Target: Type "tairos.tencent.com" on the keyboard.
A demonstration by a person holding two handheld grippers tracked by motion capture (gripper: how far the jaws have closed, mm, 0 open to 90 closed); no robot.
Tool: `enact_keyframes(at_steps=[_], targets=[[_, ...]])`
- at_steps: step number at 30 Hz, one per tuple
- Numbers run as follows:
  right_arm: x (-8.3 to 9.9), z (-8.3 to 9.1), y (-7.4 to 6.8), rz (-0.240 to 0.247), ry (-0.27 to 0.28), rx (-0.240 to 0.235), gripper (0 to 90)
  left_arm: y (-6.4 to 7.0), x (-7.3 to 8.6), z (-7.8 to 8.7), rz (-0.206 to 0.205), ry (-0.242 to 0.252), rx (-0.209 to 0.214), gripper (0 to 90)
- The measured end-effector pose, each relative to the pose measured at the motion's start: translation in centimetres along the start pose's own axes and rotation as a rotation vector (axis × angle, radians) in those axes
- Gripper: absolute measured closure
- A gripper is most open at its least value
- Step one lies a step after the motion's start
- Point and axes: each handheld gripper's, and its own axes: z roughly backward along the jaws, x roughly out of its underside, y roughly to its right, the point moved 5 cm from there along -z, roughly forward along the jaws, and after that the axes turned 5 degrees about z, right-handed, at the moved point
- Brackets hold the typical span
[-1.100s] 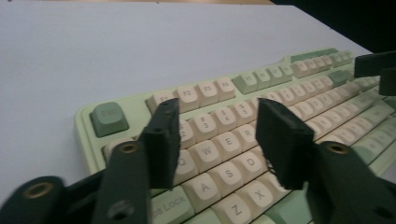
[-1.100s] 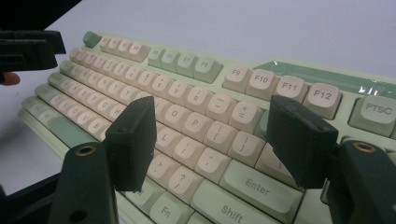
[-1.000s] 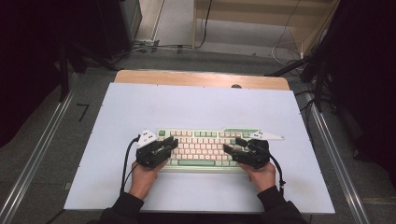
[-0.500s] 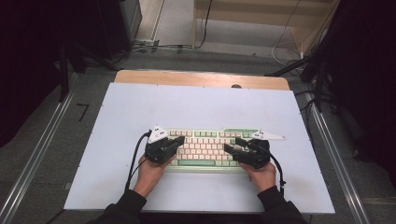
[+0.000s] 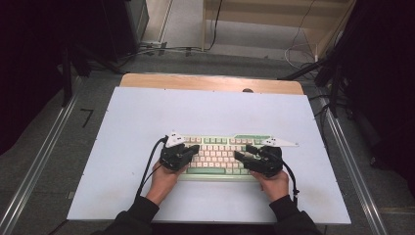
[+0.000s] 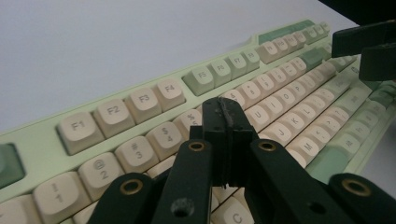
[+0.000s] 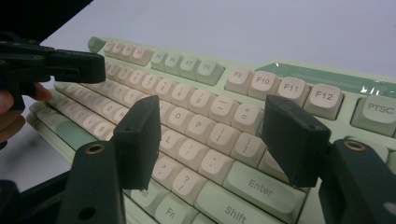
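- A white worktop (image 5: 147, 117) covers the middle of the frame.
- A strip of bare wood (image 5: 210, 82) runs along the far edge of the worktop, above the white sheet.
- Metal rails (image 5: 36, 166) lie on the grey floor (image 5: 68, 132) at the left and right sides of the frame.
- Cables (image 5: 161, 48) lie on the floor in the upper middle of the frame, near a wooden shelf unit (image 5: 274, 19).

keyboard (image 6: 140, 112): ends cut off | left tongs (image 6: 229, 116): hide number-row keys
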Motion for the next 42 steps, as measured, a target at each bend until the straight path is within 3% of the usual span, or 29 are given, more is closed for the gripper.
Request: enact_keyframes(at_steps=[12,28,33,37,42], targets=[[0.0,0.0,0.0,-0.002,-0.001,-0.003,36.8,0.5,0.4,-1.1,-0.001,-0.051,-0.012,90.0],[0.1,-0.1,0.0,0.0,-0.002,-0.004,37.4,0.3,0.5,-1.4,0.014,-0.059,-0.023,90.0],[0.1,-0.1,0.0,0.001,-0.005,-0.003,37.4,0.3,0.4,-1.3,0.036,-0.07,-0.005,90.0],[0.1,-0.1,0.0,0.001,-0.006,-0.003,37.4,0.3,0.2,-0.7,0.027,-0.049,0.001,90.0],[0.1,-0.1,0.0,0.002,-0.005,-0.003,37.4,-0.3,-0.2,0.3,0.058,-0.009,0.013,90.0]])
